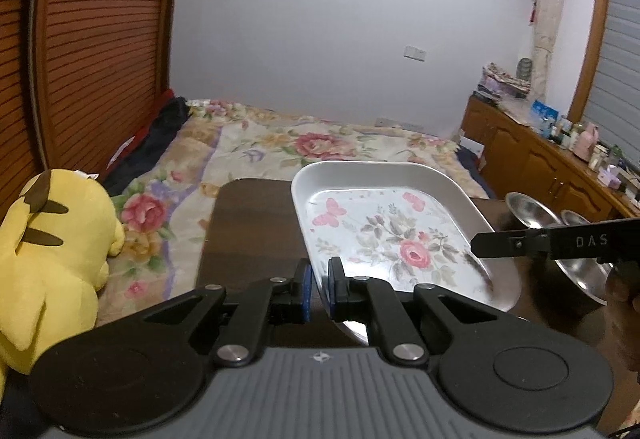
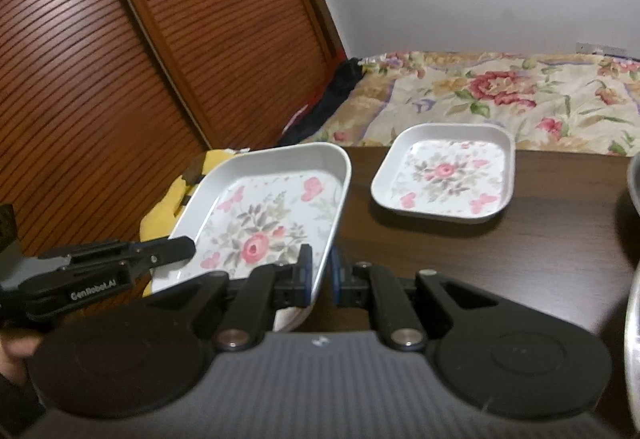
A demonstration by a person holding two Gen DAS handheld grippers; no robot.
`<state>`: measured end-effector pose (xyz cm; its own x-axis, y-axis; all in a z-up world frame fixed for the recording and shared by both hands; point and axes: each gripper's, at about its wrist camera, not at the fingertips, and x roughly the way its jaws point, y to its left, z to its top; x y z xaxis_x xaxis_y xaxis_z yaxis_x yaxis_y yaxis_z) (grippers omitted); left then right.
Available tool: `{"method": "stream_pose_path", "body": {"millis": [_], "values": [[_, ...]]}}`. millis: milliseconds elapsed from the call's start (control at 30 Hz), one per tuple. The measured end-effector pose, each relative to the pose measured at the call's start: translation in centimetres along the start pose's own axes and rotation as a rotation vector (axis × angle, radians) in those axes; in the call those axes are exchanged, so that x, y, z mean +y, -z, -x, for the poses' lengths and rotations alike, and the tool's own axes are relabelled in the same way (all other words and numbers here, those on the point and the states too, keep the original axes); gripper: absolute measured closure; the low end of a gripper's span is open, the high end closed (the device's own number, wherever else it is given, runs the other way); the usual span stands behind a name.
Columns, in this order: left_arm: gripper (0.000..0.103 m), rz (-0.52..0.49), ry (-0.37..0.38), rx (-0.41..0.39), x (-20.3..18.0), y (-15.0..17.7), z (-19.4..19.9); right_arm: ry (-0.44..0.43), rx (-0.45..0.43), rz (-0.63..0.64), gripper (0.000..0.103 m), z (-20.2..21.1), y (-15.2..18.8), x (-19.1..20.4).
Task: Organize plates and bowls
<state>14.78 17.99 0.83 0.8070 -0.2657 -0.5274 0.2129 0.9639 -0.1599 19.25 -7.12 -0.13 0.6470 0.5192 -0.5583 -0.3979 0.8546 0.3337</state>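
A large white square plate with a rose and butterfly print hangs tilted above the dark wooden table. My left gripper is shut on its left rim, blue pads either side of the edge. On the opposite rim my right gripper is shut, and it shows from the side in the left wrist view. The right wrist view also shows this plate and the left gripper at its far edge. A smaller matching plate lies flat on the table.
Two steel bowls stand on the table's right side. A yellow plush toy sits left of the table. Behind it is a bed with a floral quilt. A cluttered wooden sideboard runs along the right wall.
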Motion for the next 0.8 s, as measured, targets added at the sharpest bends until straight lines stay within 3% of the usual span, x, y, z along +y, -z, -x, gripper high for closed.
{"method": "stream_pose_path", "body": {"millis": [333, 800], "values": [[0.093, -0.038, 0.044, -0.022, -3.6, 0.8, 2.1, 0.006, -0.03, 0.012, 0.092, 4.5, 1.0, -1.3], [0.093, -0.053, 0.11, -0.025, -5.8, 2.3, 4.1, -0.003, -0.048, 0.041, 0.092, 8.3, 2.6, -2.3]]}}
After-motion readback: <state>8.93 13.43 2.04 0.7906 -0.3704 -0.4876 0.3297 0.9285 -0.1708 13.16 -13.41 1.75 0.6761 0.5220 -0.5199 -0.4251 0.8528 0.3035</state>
